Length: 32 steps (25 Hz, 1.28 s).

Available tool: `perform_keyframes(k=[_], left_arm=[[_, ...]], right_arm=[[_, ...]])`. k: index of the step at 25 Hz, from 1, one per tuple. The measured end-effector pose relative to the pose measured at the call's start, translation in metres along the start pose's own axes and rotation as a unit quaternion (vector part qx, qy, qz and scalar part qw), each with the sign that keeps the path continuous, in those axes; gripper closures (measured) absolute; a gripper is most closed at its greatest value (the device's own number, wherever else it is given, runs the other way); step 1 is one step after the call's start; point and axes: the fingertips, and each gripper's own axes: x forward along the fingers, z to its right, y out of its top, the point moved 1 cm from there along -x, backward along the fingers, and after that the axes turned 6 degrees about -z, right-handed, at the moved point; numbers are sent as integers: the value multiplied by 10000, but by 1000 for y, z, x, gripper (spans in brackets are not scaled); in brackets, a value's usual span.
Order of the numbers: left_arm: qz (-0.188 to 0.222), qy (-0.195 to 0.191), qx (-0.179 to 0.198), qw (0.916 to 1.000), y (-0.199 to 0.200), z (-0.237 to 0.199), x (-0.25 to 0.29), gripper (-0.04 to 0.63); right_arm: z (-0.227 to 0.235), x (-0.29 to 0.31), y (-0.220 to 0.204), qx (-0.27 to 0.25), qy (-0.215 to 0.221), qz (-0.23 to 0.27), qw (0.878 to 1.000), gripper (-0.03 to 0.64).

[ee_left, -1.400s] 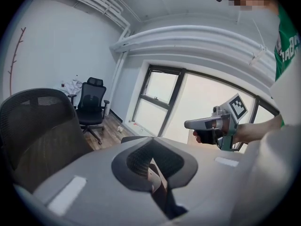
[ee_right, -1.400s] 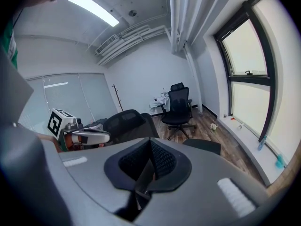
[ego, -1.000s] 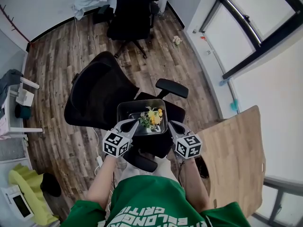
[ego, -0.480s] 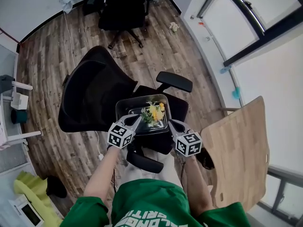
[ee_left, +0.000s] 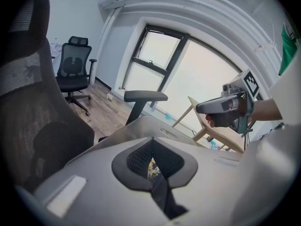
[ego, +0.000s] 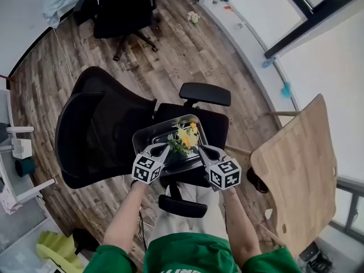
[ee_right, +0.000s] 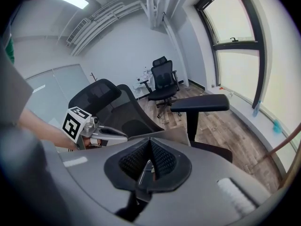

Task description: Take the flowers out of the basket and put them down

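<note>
A: Item 1, flowers (ego: pixel 183 140) – loc.?
B: In the basket (ego: pixel 149 134); yellow and white heads w/ green. The basket is over the seat of the black office chair (ego: pixel 96 135). Can't tell if they touch.
A: Item 2, your L gripper (ego: pixel 161 148)?
B: Jaws pressed together, pinching the basket's left rim.
A: Item 3, your R gripper (ego: pixel 202 149)?
B: Same: jaws clamped on the thin right rim, opp. side.

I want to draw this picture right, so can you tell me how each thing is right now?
basket: held at two edges over the near black chair's seat.
flowers: inside the basket, not out yet.
left tool: shut on the basket's edge.
right tool: shut on the basket's other edge.
near black chair: upright, under the basket.
</note>
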Motion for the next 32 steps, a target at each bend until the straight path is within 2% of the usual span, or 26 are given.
perform_keyframes(k=[13, 20, 32], left_arm=[[-886, -173, 275, 9955, -52, -30, 103, 573], [-1432, -410, 460, 9878, -90, -36, 149, 429], [-2240, -377, 809, 9705, -149, -47, 219, 273]], right_arm=[[29, 23, -34, 599, -234, 90, 9979, 612], [46, 30, -36, 779, -313, 285, 9961, 612], [63, 24, -36, 603, -250, 369, 9972, 612]])
